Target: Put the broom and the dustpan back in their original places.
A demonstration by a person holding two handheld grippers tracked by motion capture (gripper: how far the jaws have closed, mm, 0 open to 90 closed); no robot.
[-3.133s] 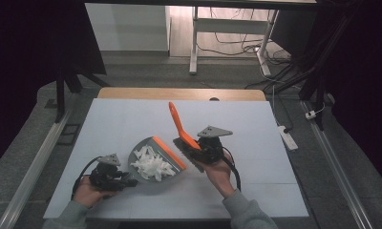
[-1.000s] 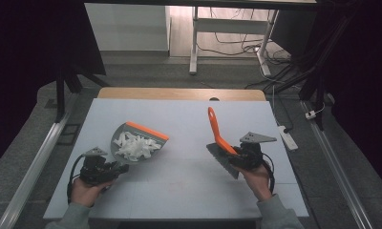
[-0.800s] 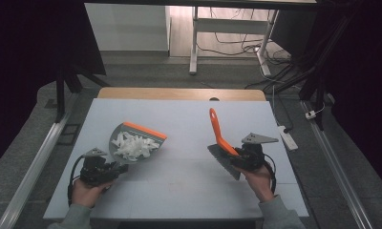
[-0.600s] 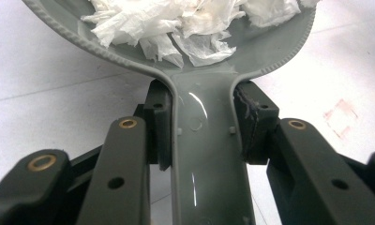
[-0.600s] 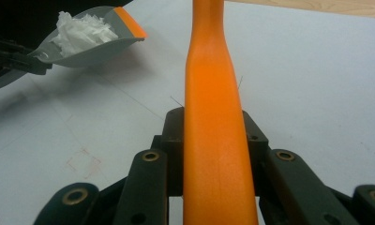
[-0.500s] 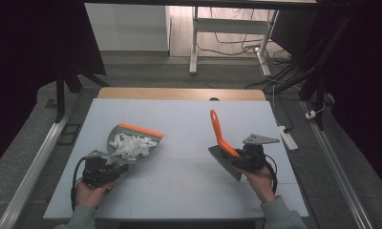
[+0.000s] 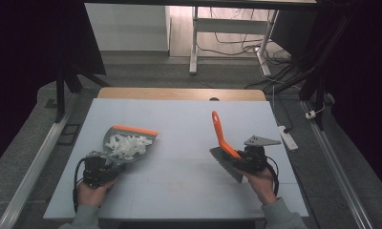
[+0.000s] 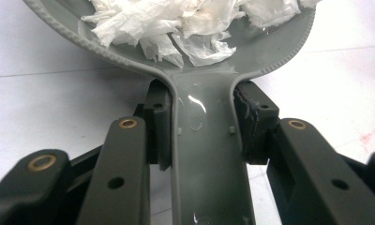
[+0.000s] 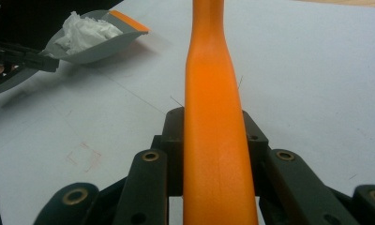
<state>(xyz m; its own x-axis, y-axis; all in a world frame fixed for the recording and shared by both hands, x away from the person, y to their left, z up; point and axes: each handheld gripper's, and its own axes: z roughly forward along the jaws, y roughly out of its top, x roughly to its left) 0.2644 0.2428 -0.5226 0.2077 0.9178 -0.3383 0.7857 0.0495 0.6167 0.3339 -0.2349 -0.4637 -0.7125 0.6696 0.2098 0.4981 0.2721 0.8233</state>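
Left gripper (image 7: 99, 167): gripping the grey handle of the dustpan (image 7: 127, 145) from both sides, keeping the pan roughly level so the load is staying in.
Right gripper (image 7: 249, 160): clamping the brush (image 7: 222, 138) by its orange handle, which is pointing up and away, the bristle end hanging near the hand, clear of the counter (image 7: 179, 119).
Paper scraps (image 7: 127, 145): lying heaped white inside the dustpan, at the counter's left, well apart from the brush.
Step in hand: judging by the filled pan, sweeping is looking finished and carrying off is coming next.
Writing: no brand or label is showing.
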